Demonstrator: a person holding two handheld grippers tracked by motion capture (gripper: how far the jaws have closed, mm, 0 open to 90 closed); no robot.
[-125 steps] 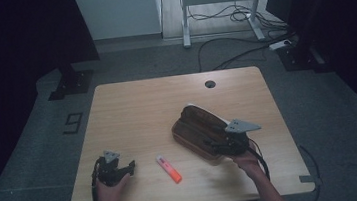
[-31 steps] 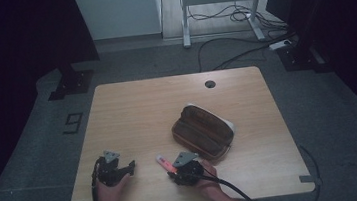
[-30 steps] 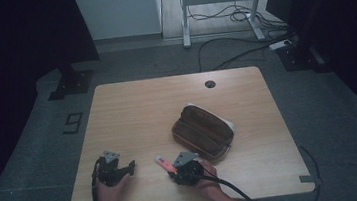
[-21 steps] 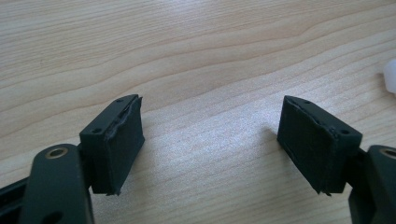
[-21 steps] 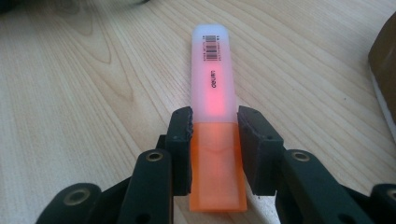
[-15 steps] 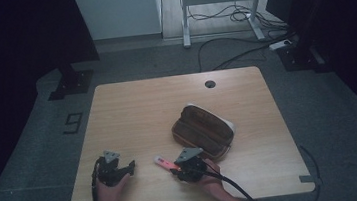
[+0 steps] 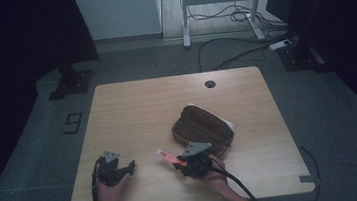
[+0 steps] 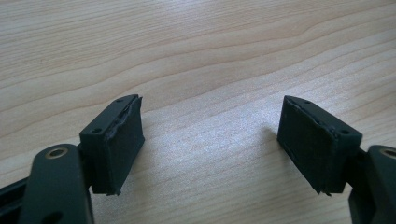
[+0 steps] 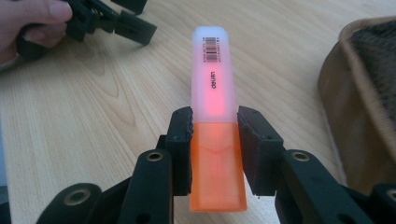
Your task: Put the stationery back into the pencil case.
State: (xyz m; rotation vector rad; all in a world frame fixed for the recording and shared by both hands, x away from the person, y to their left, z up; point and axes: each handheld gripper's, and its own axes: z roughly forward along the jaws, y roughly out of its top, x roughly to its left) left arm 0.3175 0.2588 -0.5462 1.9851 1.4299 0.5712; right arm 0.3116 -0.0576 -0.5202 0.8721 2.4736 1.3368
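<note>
Surface: pale wooden bench (image 7: 132,110).
Right gripper (image 9: 214,125): jaws pinching highlighter (image 9: 212,88), left of pouch (image 7: 201,127).
Left gripper (image 8: 210,135): jaws spread, empty.

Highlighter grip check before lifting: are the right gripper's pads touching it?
Touching. The right gripper view shows both pads of the right gripper pressed against the highlighter sides.

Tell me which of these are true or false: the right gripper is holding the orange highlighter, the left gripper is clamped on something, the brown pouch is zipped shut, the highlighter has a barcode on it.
1. The right gripper holds the orange highlighter. True: its pads press on both sides.
2. The left gripper is clamped on something. False: its jaws stand wide apart over bare table.
3. The brown pouch is zipped shut. False: it lies open.
4. The highlighter carries a barcode. True: it sits near the pale cap end.
</note>
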